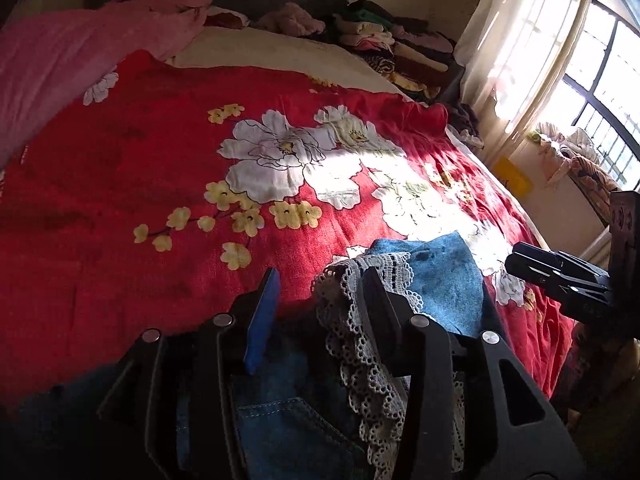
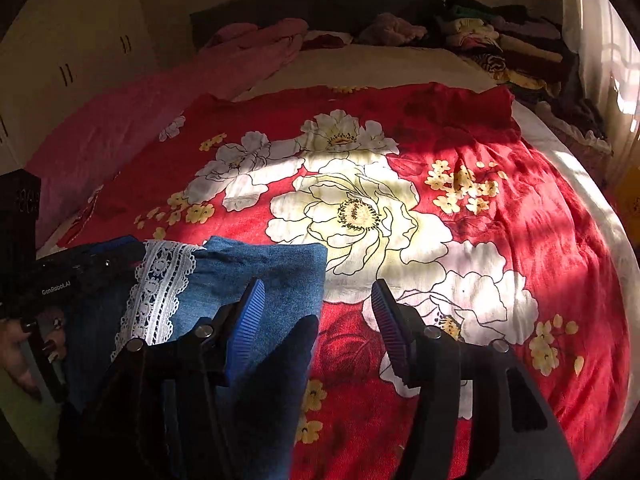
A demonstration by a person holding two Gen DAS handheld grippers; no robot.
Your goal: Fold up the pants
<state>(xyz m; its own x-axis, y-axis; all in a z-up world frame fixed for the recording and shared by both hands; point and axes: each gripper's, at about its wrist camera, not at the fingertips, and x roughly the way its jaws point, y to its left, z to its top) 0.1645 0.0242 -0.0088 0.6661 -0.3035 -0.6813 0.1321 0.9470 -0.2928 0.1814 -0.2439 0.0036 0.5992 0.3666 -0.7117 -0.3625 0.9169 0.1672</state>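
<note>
Blue denim pants (image 1: 444, 280) with a white lace trim (image 1: 360, 320) lie bunched at the near edge of the bed. They also show in the right wrist view (image 2: 256, 276), with the lace (image 2: 160, 288) at their left. My left gripper (image 1: 320, 300) is open, its jaws straddling the lace and denim without closing on them. My right gripper (image 2: 318, 304) is open, with a dark fold of the denim between its jaws and its left finger (image 2: 246, 324) over the pants. The right gripper also shows at the right edge of the left wrist view (image 1: 560, 276).
A red bedspread with white flowers (image 2: 400, 200) covers the bed. A pink blanket (image 1: 60, 64) lies at the far left. Stacked clothes (image 1: 392, 48) sit at the head of the bed on the right. A curtained window (image 1: 560, 60) is at the right.
</note>
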